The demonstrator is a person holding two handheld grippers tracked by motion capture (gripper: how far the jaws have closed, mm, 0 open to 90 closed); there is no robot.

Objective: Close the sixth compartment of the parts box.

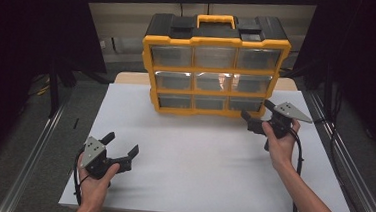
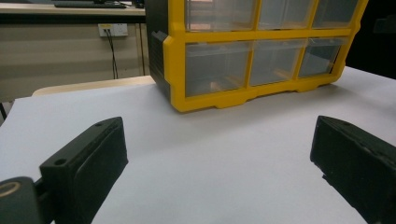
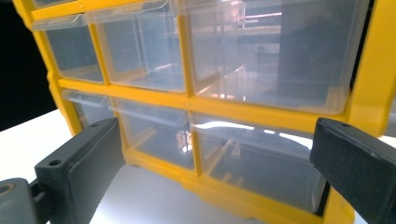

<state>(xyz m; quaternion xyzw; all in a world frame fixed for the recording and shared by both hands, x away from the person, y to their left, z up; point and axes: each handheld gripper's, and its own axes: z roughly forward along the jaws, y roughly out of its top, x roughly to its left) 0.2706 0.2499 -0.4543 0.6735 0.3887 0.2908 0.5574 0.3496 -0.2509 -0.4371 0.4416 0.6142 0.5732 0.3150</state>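
A yellow-framed black organiser (image 1: pixel 214 62) with clear drawers in three rows stands upright at the back middle of the white table (image 1: pixel 197 162); all drawers look pushed in. My right gripper (image 1: pixel 256 110) hovers just off its lower right corner, open, nothing between the jaws. In the right gripper view the wide-apart jaws of that gripper (image 3: pixel 215 154) frame the lower drawers of the organiser (image 3: pixel 261 116) from close up. My left gripper (image 1: pixel 122 144) rests near the table's front left, open and empty. Well beyond the left gripper (image 2: pixel 215 149), the organiser (image 2: pixel 261 60) stands across bare table.
Metal rails (image 1: pixel 35 145) run along both sides of the table, with dark curtains behind them. A cable (image 1: pixel 300 159) trails from the right gripper along the forearm. A wall socket (image 2: pixel 113 30) sits on the far wall.
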